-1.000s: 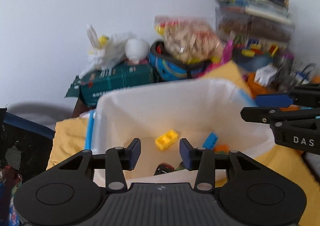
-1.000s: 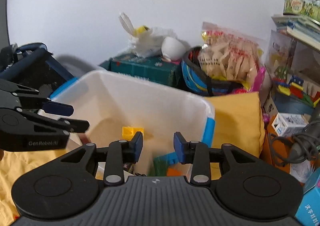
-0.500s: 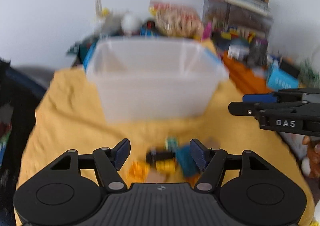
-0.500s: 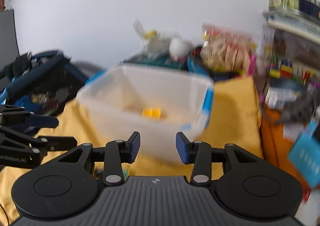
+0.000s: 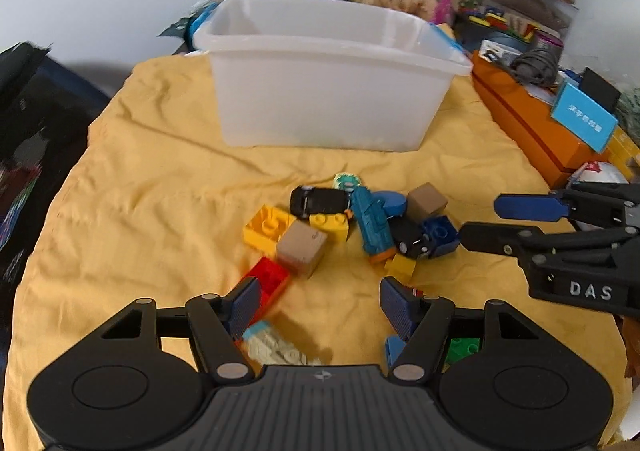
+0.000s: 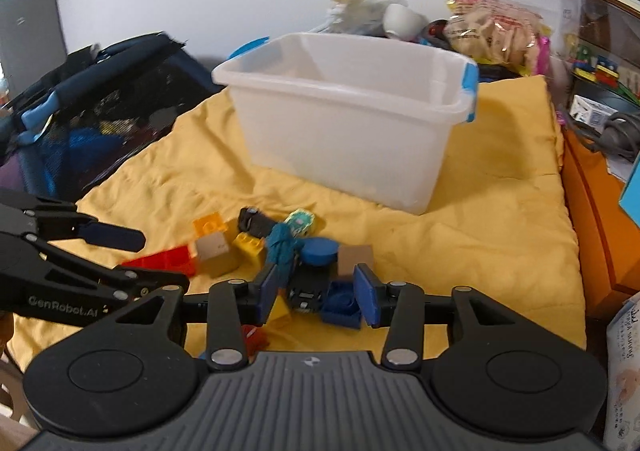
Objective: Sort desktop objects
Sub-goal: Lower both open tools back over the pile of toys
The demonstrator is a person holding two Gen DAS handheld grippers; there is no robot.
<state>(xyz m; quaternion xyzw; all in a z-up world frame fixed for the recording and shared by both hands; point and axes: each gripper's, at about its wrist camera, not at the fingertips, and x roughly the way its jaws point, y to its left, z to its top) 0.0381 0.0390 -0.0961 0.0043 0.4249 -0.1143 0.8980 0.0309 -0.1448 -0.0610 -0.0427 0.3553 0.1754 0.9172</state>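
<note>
A pile of toys lies on the yellow cloth (image 5: 160, 187) before a white plastic bin (image 5: 328, 91): yellow bricks (image 5: 266, 227), a red brick (image 5: 268, 279), tan cubes (image 5: 302, 247), a black toy car (image 5: 318, 201), a teal toy (image 5: 372, 225) and a dark blue brick (image 5: 440, 237). My left gripper (image 5: 314, 309) is open and empty, just short of the pile. My right gripper (image 6: 320, 297) is open, low over the dark blue brick (image 6: 340, 305) and a black toy (image 6: 308, 285). The bin also shows in the right wrist view (image 6: 352, 111).
An orange box (image 5: 532, 123) with a blue card (image 5: 584, 117) lines the right side. Snack bags, books and toy boxes crowd the back right (image 5: 500, 11). A dark mesh bag (image 6: 104, 99) sits off the cloth's left edge.
Both grippers have pulled back from over the bin and dropped low to the toy pile on the cloth. The left jaws have opened wider.
</note>
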